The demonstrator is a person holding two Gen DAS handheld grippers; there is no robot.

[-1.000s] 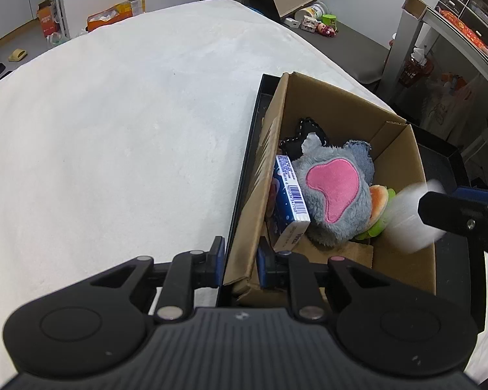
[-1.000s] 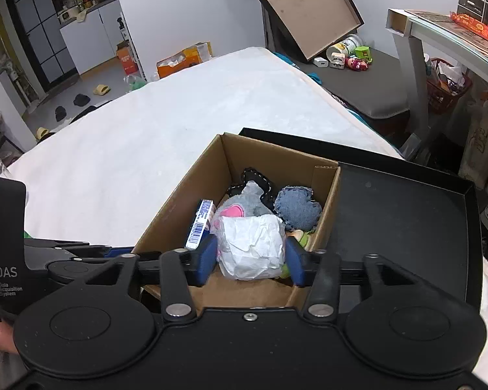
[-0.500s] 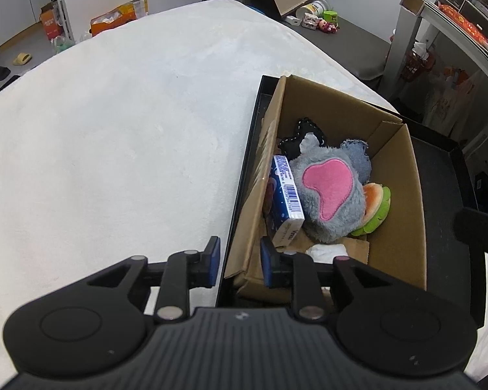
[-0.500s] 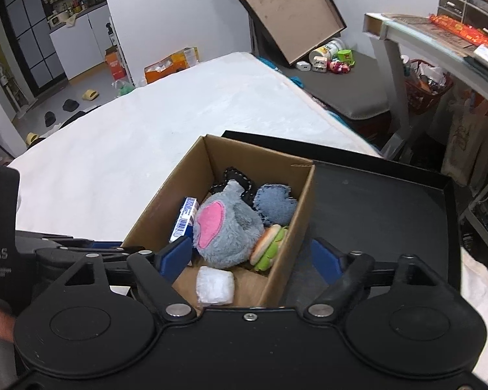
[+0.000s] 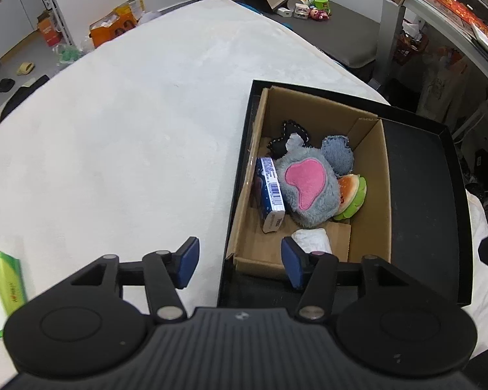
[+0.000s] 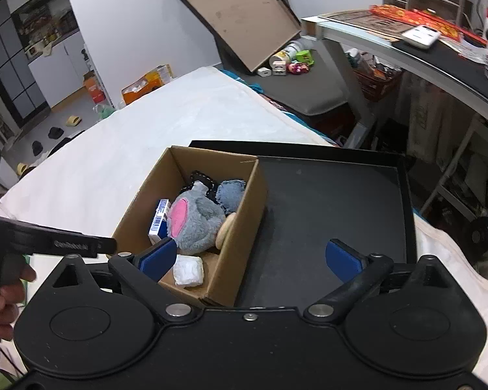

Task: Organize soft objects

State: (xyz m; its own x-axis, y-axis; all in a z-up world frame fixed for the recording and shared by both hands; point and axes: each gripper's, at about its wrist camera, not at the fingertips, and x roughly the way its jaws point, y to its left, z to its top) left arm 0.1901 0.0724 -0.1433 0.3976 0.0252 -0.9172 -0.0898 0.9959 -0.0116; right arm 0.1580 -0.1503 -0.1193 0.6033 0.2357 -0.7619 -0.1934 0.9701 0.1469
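Note:
A cardboard box stands in a black tray on a white bed. In it lie a grey plush with a pink patch, a denim heart, a black heart, a burger plush, a blue carton and a white soft packet. My left gripper is open and empty above the box's near left corner. My right gripper is open and empty above the box's near right edge.
A green pack lies on the bed at the left edge. The white bed spreads to the left of the tray. A desk stands at the right, and a tilted board with small toys stands beyond the bed.
My right gripper opened and dropped the white packet into the box, then drew back. My left gripper let go of the box's left wall, opened and pulled back.

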